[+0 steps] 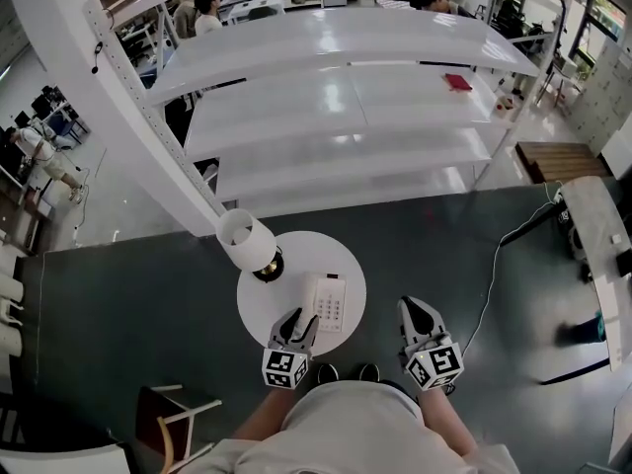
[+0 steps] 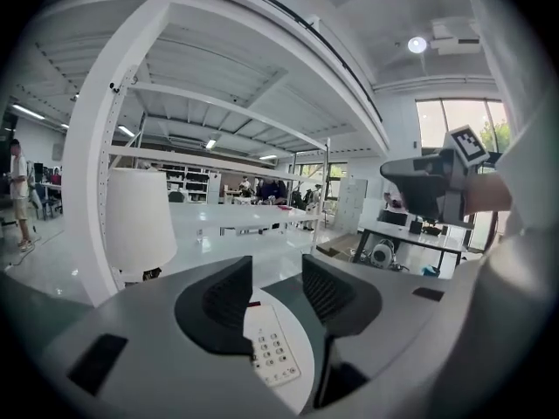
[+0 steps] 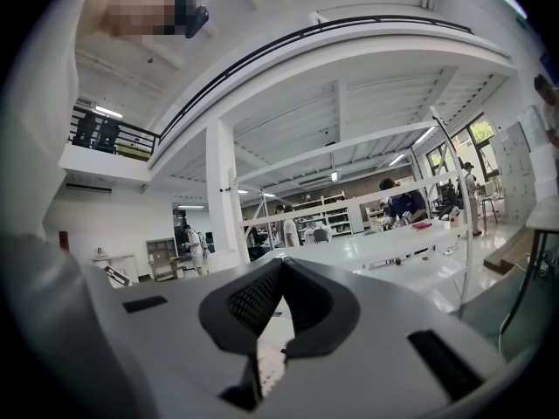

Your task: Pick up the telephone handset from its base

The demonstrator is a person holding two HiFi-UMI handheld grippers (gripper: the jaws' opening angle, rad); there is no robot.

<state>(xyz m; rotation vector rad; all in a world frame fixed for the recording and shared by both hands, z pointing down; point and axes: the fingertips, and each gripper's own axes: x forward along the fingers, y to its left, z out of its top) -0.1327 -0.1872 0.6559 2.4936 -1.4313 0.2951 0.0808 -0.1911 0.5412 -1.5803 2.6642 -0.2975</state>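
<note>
A white telephone [image 1: 327, 302] lies on a small round white table [image 1: 296, 265], handset resting on its base, keypad facing up. My left gripper [image 1: 298, 326] hovers at the table's near edge just left of the phone, jaws open with nothing between them. In the left gripper view the keypad [image 2: 272, 349] shows through the gap of that gripper [image 2: 277, 273], below and ahead of it. My right gripper [image 1: 416, 314] is held off the table's right side over the dark floor. In its own view the right gripper [image 3: 279, 269] has its pads meeting at the tips, holding nothing.
A table lamp with a white shade [image 1: 245, 239] stands on the table's left part, close to the phone. A tall white shelving rack [image 1: 346, 97] rises behind the table. A wooden chair [image 1: 168, 418] sits at the lower left, and a white cable [image 1: 491, 275] runs over the floor at right.
</note>
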